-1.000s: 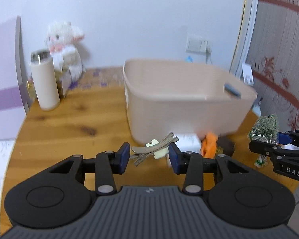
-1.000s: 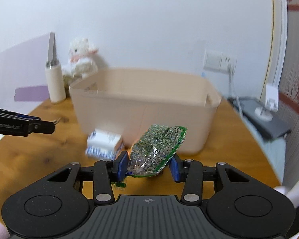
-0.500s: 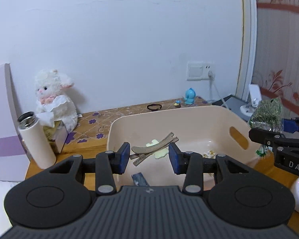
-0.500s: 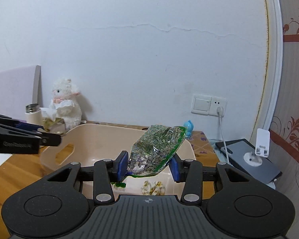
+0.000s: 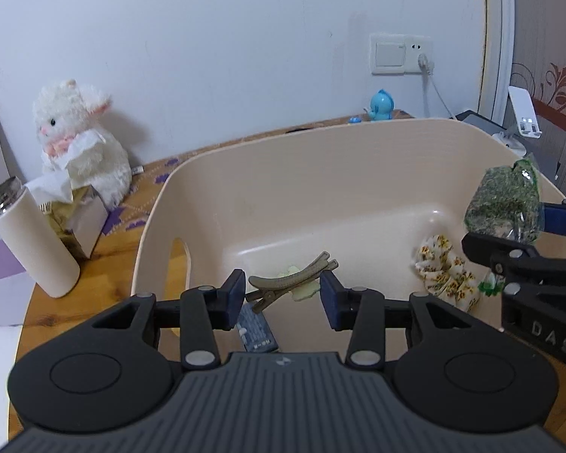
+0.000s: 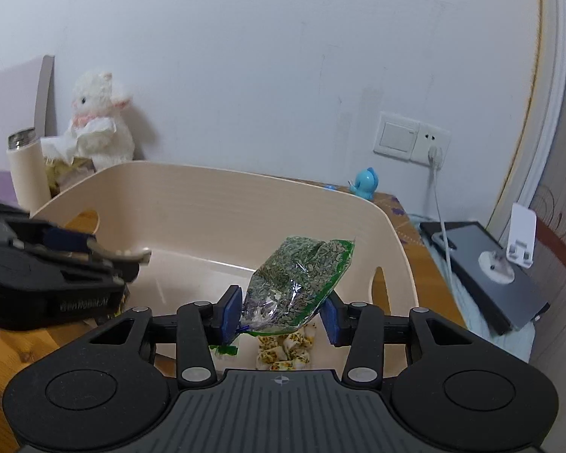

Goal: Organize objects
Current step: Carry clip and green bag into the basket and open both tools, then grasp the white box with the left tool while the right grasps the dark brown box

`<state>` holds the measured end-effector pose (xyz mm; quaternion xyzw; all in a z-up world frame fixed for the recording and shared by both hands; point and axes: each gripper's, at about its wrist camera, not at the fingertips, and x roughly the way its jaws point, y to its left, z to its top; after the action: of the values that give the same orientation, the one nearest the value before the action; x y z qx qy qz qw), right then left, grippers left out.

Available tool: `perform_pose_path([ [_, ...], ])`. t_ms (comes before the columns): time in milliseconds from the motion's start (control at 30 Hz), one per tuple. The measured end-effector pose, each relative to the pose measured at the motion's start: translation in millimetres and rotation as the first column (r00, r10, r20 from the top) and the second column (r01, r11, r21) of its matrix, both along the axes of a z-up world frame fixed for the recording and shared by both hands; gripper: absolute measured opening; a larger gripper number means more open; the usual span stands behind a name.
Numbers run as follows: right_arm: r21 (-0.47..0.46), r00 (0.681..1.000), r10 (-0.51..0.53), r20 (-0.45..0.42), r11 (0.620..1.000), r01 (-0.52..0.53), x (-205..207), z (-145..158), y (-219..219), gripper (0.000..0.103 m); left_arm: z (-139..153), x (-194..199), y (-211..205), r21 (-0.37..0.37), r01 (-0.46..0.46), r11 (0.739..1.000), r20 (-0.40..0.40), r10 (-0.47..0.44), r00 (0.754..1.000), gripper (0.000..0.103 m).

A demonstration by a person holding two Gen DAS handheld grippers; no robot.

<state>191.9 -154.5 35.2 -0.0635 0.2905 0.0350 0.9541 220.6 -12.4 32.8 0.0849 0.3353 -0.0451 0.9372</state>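
A beige plastic bin (image 5: 320, 132) (image 6: 207, 170) stands on the wooden table. My left gripper (image 5: 282, 300) (image 6: 105, 256) hovers over its near left part, shut on an olive hair clip (image 5: 290, 279) with a pale flower. My right gripper (image 6: 281, 317) (image 5: 509, 226) hangs over the bin's right side. Its jaws are opening, and a clear bag of green herbs (image 6: 294, 283) (image 5: 503, 204) still stands upright between the pads, touching both. On the bin floor lie a floral scrunchie (image 5: 445, 268) (image 6: 283, 351) and a small blue item (image 5: 256, 330).
Left of the bin stand a cream flask (image 5: 30, 241), a tissue box (image 5: 75, 222) and a white plush lamb (image 5: 79, 147). A blue toy (image 5: 381, 104) sits behind it by the wall. A plugged cable, a tablet (image 6: 486, 264) and a white stand (image 6: 520, 238) are at the right.
Both grippers rose from the table in front of the bin and moved forward over its opening, carrying the clip and the bag. The bin's inside now shows.
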Motion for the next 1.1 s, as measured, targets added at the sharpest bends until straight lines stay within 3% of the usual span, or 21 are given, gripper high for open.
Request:
perform_pose_path([
  [67, -0.003, 1.000, -0.002, 0.000, 1.000, 0.002, -1.2, 2.1, -2.4, 0.054, 2.8, -4.5, 2.6, -0.010, -0.007, 1.000, 0.004, 0.007, 1.000, 0.049],
  [133, -0.013, 1.000, 0.003, 0.018, 1.000, -0.003, -7.3, 6.2, -3.8, 0.060, 10.0, -12.9, 5.0, -0.017, -0.003, 1.000, 0.030, 0.004, 1.000, 0.068],
  [200, -0.020, 0.999, -0.003, 0.038, 1.000, 0.003, -14.1, 11.6, -6.1, 0.063, 18.4, -22.1, 5.5, -0.012, -0.010, 1.000, 0.062, 0.010, 0.998, 0.073],
  [333, -0.003, 0.998, 0.013, 0.069, 1.000, -0.013, -35.6, 21.3, -8.8, 0.071, 32.2, -43.9, 9.4, 0.008, -0.011, 1.000, 0.096, 0.011, 0.995, 0.076],
  [467, -0.039, 0.995, 0.018, 0.093, 0.999, -0.015, -58.1, 25.6, -8.5, 0.073, 41.5, -65.6, 17.3, 0.005, -0.014, 1.000, 0.118, 0.013, 0.993, 0.080],
  [600, -0.013, 0.995, 0.006, 0.098, 1.000, -0.005, -72.5, 20.3, -14.8, 0.073, 42.8, -84.8, 23.9, 0.006, -0.025, 1.000, 0.121, 0.024, 0.992, 0.081],
  [900, 0.009, 1.000, 0.016, -0.009, 1.000, -0.016, -89.5, -22.6, -18.8, 0.072, 14.6, -103.2, 32.0, 0.002, -0.032, 0.999, 0.046, 0.032, 0.998, 0.086],
  [1100, 0.020, 0.994, 0.049, -0.098, 0.999, -0.047, -89.3, -47.3, -14.5, 0.072, -12.3, -95.4, 32.6, -0.052, -0.005, 0.999, -0.038, 0.003, 0.999, 0.086],
])
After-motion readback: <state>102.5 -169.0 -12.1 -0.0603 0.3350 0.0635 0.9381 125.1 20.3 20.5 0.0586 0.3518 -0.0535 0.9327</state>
